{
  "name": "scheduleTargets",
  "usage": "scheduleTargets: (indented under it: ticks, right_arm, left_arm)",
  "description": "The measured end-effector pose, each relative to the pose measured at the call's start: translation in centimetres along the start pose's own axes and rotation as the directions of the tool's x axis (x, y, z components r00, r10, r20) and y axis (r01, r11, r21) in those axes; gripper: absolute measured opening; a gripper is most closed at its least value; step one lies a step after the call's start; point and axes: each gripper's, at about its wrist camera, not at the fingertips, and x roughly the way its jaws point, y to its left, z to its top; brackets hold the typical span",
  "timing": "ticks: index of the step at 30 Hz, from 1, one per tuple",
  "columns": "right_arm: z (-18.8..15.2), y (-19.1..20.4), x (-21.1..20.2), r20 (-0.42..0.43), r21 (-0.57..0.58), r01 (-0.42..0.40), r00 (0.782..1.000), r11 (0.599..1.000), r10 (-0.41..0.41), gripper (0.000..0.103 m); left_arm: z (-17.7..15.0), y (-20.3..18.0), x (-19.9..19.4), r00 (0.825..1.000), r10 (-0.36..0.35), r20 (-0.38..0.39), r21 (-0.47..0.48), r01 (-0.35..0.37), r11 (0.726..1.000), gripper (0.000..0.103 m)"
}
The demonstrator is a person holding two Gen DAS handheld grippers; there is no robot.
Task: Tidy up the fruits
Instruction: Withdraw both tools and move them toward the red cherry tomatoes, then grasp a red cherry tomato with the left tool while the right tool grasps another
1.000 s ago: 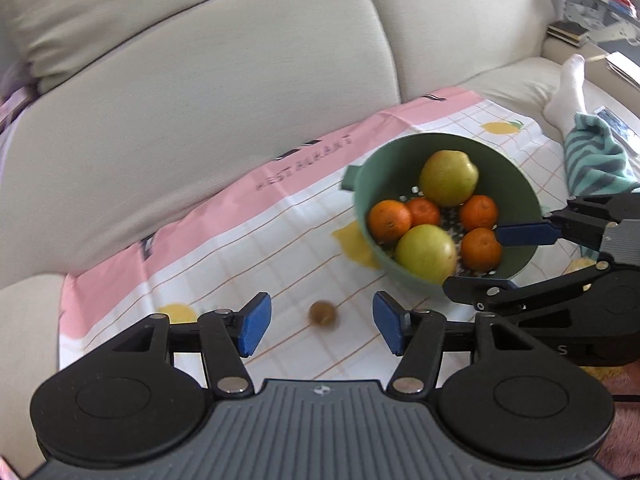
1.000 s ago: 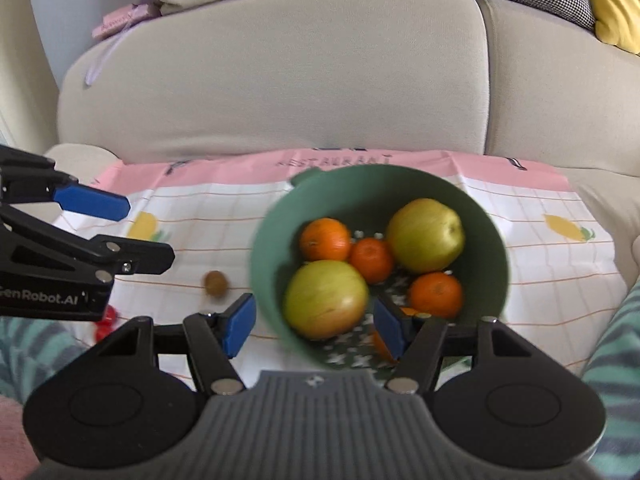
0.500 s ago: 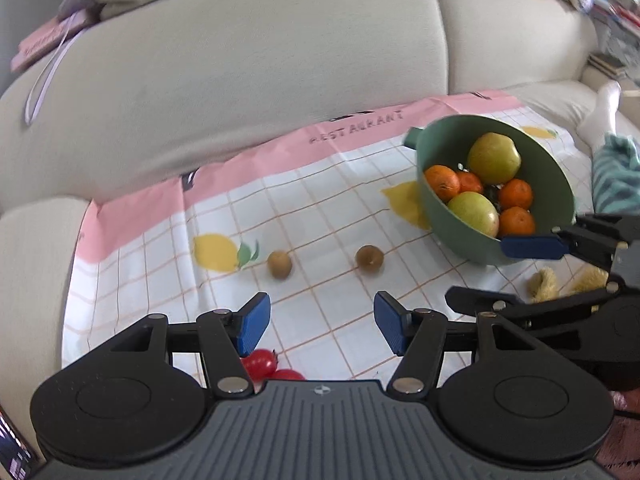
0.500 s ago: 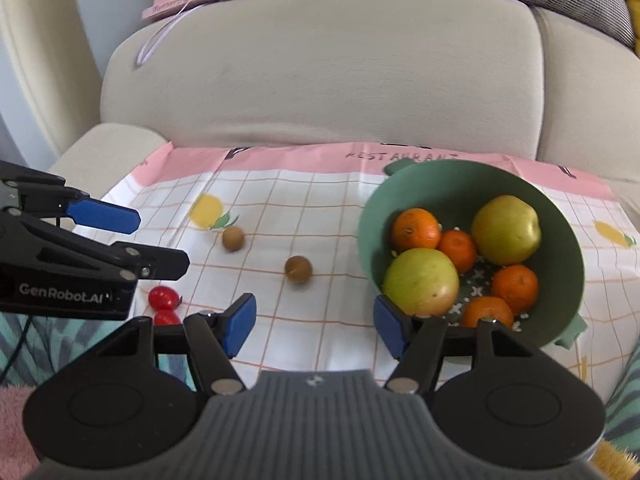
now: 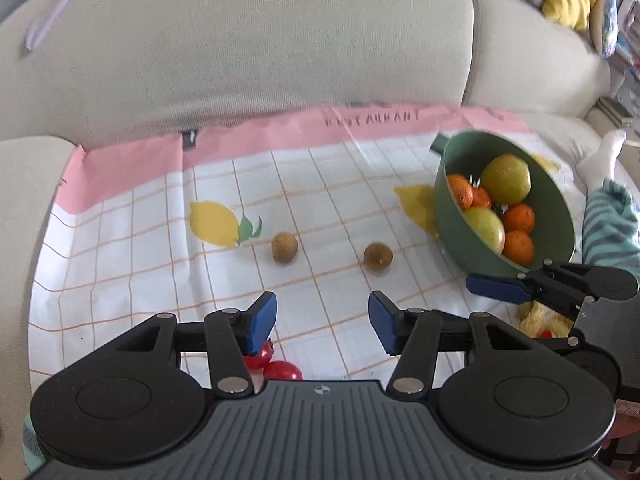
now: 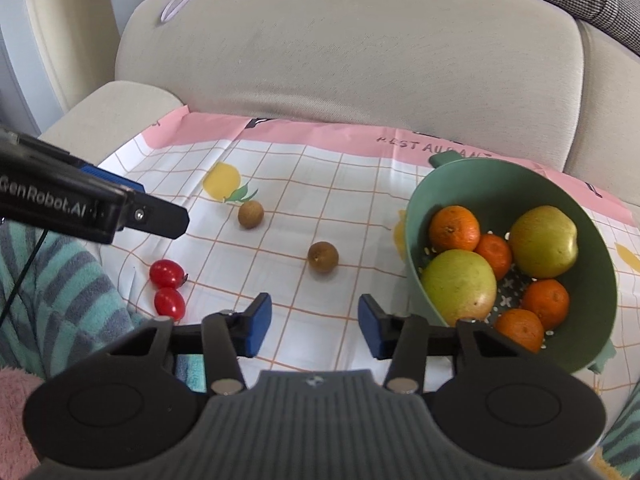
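Observation:
A green bowl (image 5: 560, 216) (image 6: 592, 240) at the right of the checked cloth holds several oranges and two yellow-green fruits (image 6: 460, 286). Two small brown fruits lie loose on the cloth: one to the left (image 5: 284, 246) (image 6: 251, 214), one nearer the bowl (image 5: 377, 256) (image 6: 323, 256). Two red cherry tomatoes (image 6: 167, 286) (image 5: 280, 368) lie at the cloth's near left edge. My left gripper (image 5: 322, 322) hovers over bare cloth, its jaws closing with nothing between them. My right gripper (image 6: 314, 326) is likewise closing on nothing, just short of the nearer brown fruit.
The cloth (image 5: 132, 264) lies on a beige sofa seat, the backrest (image 5: 240, 48) behind it. A striped teal blanket (image 6: 60, 292) lies at the near left. A person's sock-clad foot (image 5: 600, 156) rests to the right of the bowl. Yellow fluffy bits (image 5: 536, 318) lie under the right gripper.
Both grippers swung left, away from the bowl, bringing the two brown fruits and the tomatoes into view. Both pairs of jaws have narrowed, empty throughout.

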Motion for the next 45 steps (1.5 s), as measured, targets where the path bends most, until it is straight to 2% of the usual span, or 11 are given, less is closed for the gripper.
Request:
scheduleTargets:
  ticks: [4, 7, 9, 15, 18, 21, 25, 30, 33, 38, 45]
  right_arm:
    - [0.0, 0.3, 0.7, -0.013, -0.012, -0.027, 1.000, 1.000, 0.026, 0.040]
    - [0.1, 0.6, 1.2, -0.026, -0.024, -0.053, 0.998, 0.998, 0.052, 0.040]
    - [0.1, 0.9, 1.5, -0.035, -0.028, -0.075, 0.997, 0.997, 0.074, 0.037]
    - [0.5, 1.7, 2.5, -0.049, -0.032, -0.106, 0.993, 0.994, 0.104, 0.035]
    - [0.8, 1.9, 2.9, -0.058, -0.023, -0.118, 0.991, 0.993, 0.117, 0.035]
    - [1.0, 2.3, 3.1, -0.063, -0.027, -0.126, 0.990, 0.992, 0.124, 0.035]
    - [1.2, 2.9, 3.4, -0.065, -0.030, -0.144, 0.988, 0.989, 0.142, 0.035]
    - [1.5, 3.9, 3.5, -0.062, -0.020, -0.195, 0.979, 0.981, 0.193, 0.034]
    - [1.4, 4.7, 3.8, -0.067, -0.018, -0.231, 0.971, 0.973, 0.229, 0.030]
    - [1.0, 5.9, 5.1, -0.096, -0.023, -0.255, 0.963, 0.967, 0.251, 0.029]
    - [0.6, 7.2, 6.9, -0.132, -0.040, -0.278, 0.954, 0.960, 0.271, 0.030]
  left_arm:
    - [1.2, 0.5, 1.7, 0.993, -0.009, -0.116, 0.031, 0.012, 0.999, 0.063]
    - [2.0, 1.2, 2.9, 0.976, -0.027, -0.217, 0.048, 0.039, 0.998, 0.062]
    - [2.6, 1.6, 3.4, 0.963, -0.009, -0.270, 0.076, 0.031, 0.997, 0.058]
    - [5.8, 2.7, 1.5, 0.953, 0.015, -0.303, 0.116, 0.022, 0.993, 0.055]
    - [6.9, 2.3, 0.6, 0.940, 0.087, -0.330, 0.215, -0.015, 0.976, 0.054]
    - [7.4, 2.1, -0.4, 0.923, 0.179, -0.341, 0.319, -0.065, 0.946, 0.054]
    - [8.0, 2.5, -2.2, 0.903, 0.259, -0.342, 0.399, -0.109, 0.910, 0.054]
    - [6.0, 2.0, -1.8, 0.899, 0.190, -0.395, 0.465, 0.018, 0.885, 0.054]
    - [3.6, 1.6, 0.1, 0.895, 0.173, -0.411, 0.490, 0.056, 0.870, 0.054]
    - [0.9, 2.2, 2.3, 0.892, 0.157, -0.424, 0.502, 0.087, 0.861, 0.052]
    - [-0.4, 3.2, 3.5, 0.905, 0.116, -0.409, 0.494, 0.113, 0.862, 0.052]
